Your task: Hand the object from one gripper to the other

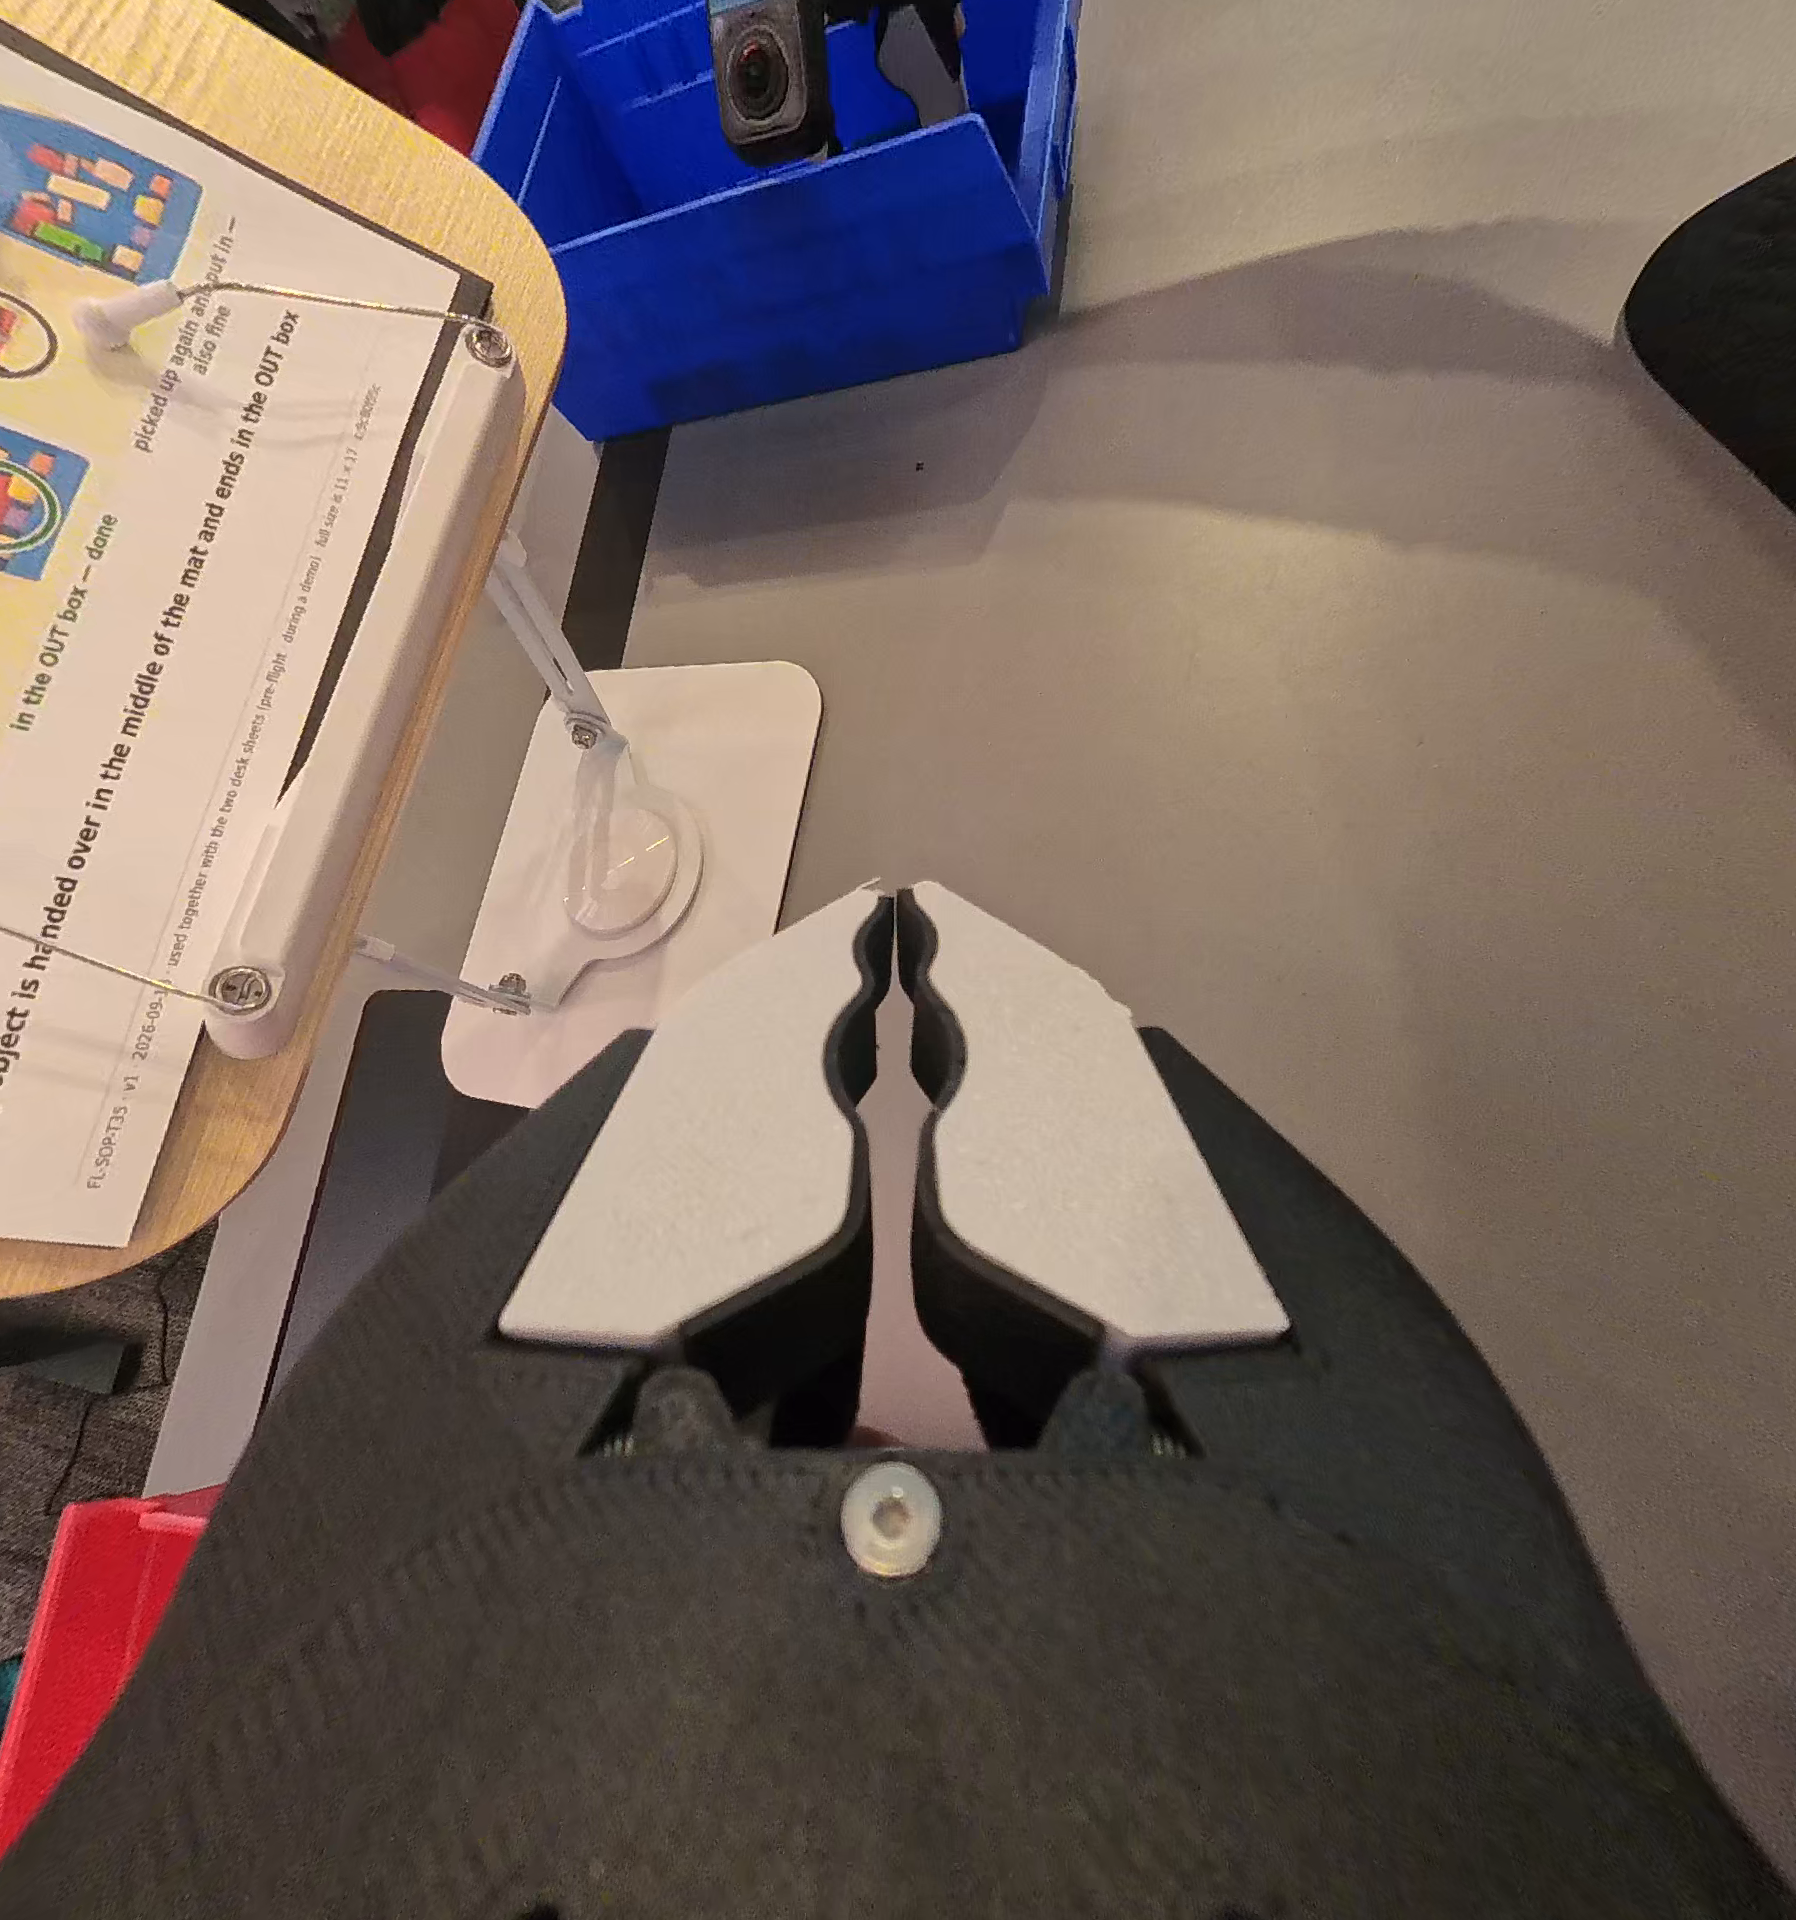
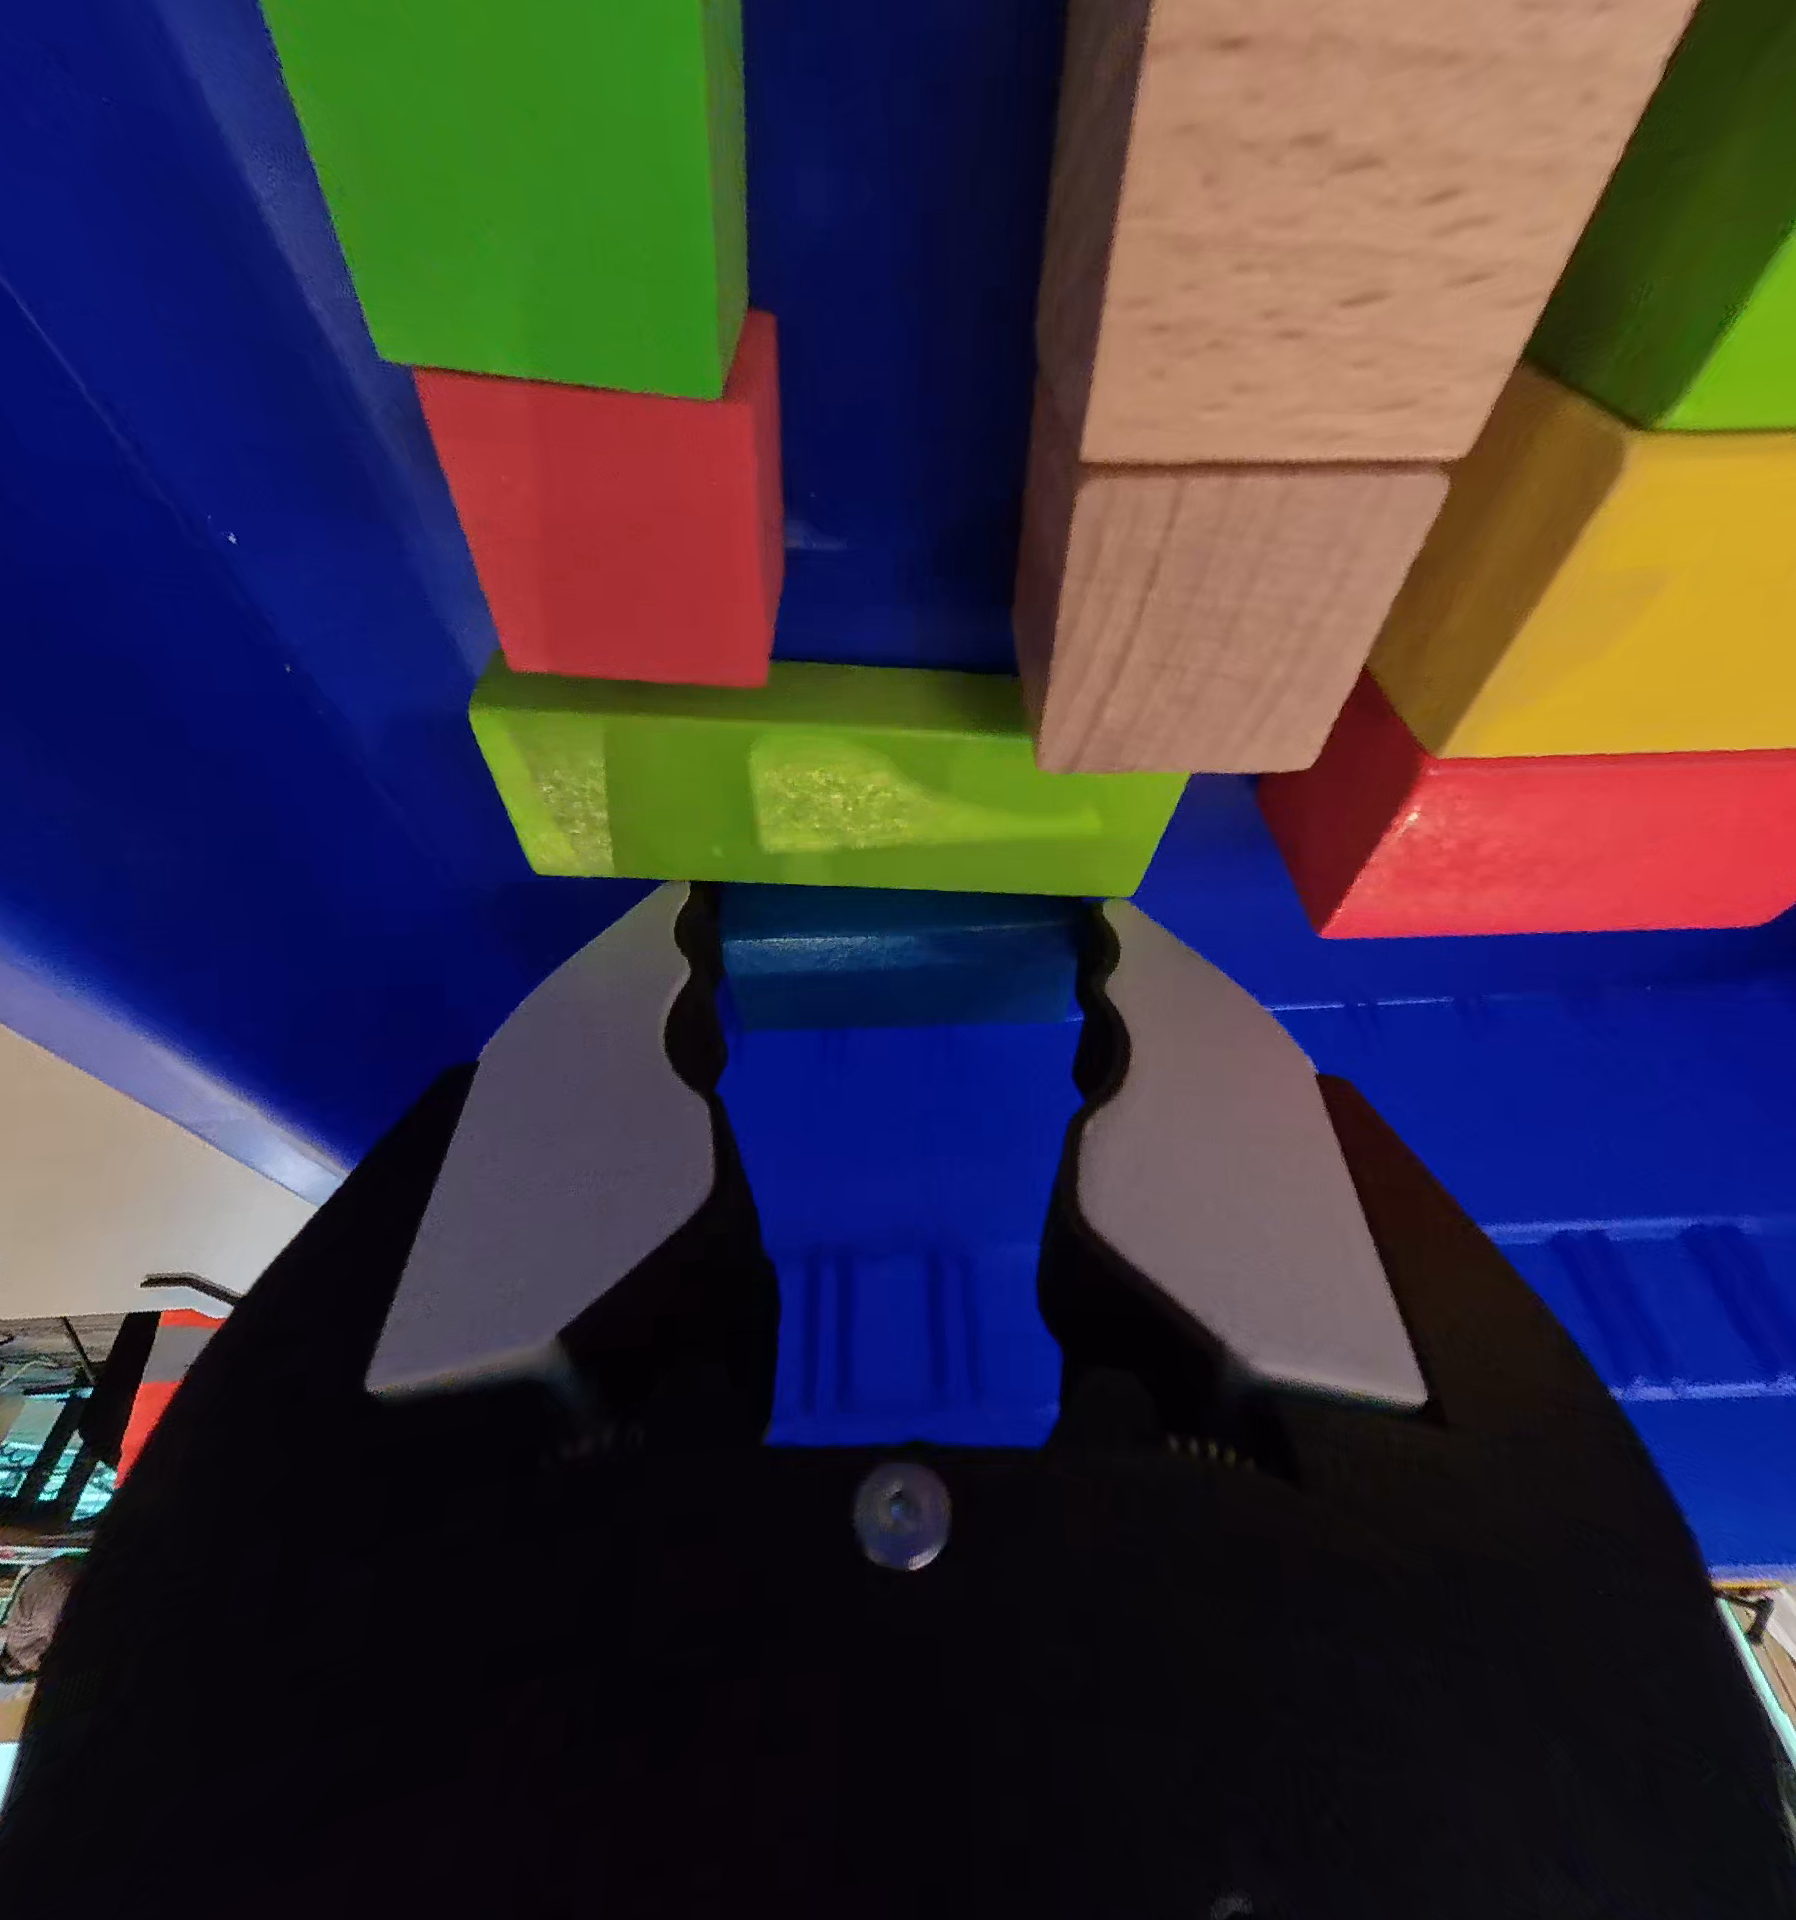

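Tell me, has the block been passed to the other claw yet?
Not yet. The right gripper is down in the blue bin, fingers open around a blue block, apparently not squeezing it. The left gripper is shut and empty above the grey table. Grabbing, lifting and passing all remain.

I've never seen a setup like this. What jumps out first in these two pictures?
Bright wooden blocks fill a blue bin: green, red, plain wood and yellow. The right claw reaches in, open around a small blue block. The left claw hangs shut and empty over a grey table, beside an instruction sheet on a stand.
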Demonstrator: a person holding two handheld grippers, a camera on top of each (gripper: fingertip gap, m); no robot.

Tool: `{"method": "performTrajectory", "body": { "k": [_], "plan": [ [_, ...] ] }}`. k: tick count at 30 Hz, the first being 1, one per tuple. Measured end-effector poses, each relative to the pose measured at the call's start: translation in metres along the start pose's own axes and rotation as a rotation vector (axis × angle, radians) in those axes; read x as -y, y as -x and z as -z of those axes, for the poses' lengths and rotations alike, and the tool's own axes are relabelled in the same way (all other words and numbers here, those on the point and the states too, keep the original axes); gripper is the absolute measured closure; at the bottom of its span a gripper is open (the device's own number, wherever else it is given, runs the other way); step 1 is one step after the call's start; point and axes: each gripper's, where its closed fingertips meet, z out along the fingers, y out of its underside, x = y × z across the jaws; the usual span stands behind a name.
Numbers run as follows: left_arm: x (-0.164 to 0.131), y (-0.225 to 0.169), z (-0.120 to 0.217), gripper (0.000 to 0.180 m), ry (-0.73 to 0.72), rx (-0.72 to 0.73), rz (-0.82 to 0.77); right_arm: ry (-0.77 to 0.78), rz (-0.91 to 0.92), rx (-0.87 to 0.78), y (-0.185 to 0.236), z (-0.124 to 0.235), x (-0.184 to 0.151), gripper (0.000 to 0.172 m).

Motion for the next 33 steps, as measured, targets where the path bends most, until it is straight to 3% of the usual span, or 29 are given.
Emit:
{"method": "performTrajectory", "body": {
  "k": [9, 14, 20, 23, 27, 33],
  "plan": [
    [-0.002, 0.001, 0.004, 0.177, 0.006, 0.017, 0.006, 0.022, -0.061, 0.002, 0.003, 0.000, -0.002, 0.106],
    [-0.005, 0.005, 0.015, 0.175, 0.017, 0.044, 0.017, 0.033, -0.095, -0.020, 0.002, 0.004, -0.007, 0.093],
    [-0.024, 0.018, 0.047, 0.167, 0.101, 0.140, 0.012, 0.021, -0.161, -0.132, 0.001, 0.045, -0.019, 0.096],
    [-0.057, 0.033, 0.075, 0.153, 0.219, 0.212, 0.046, -0.010, -0.224, -0.243, 0.007, 0.081, -0.022, 0.099],
    [-0.118, 0.048, 0.110, 0.144, 0.422, 0.271, 0.102, -0.098, -0.225, -0.392, 0.033, 0.124, 0.002, 0.106],
    [-0.211, 0.037, 0.120, 0.137, 0.658, 0.089, 0.211, -0.199, -0.136, -0.489, 0.086, 0.151, 0.063, 0.112]
  ]
}}
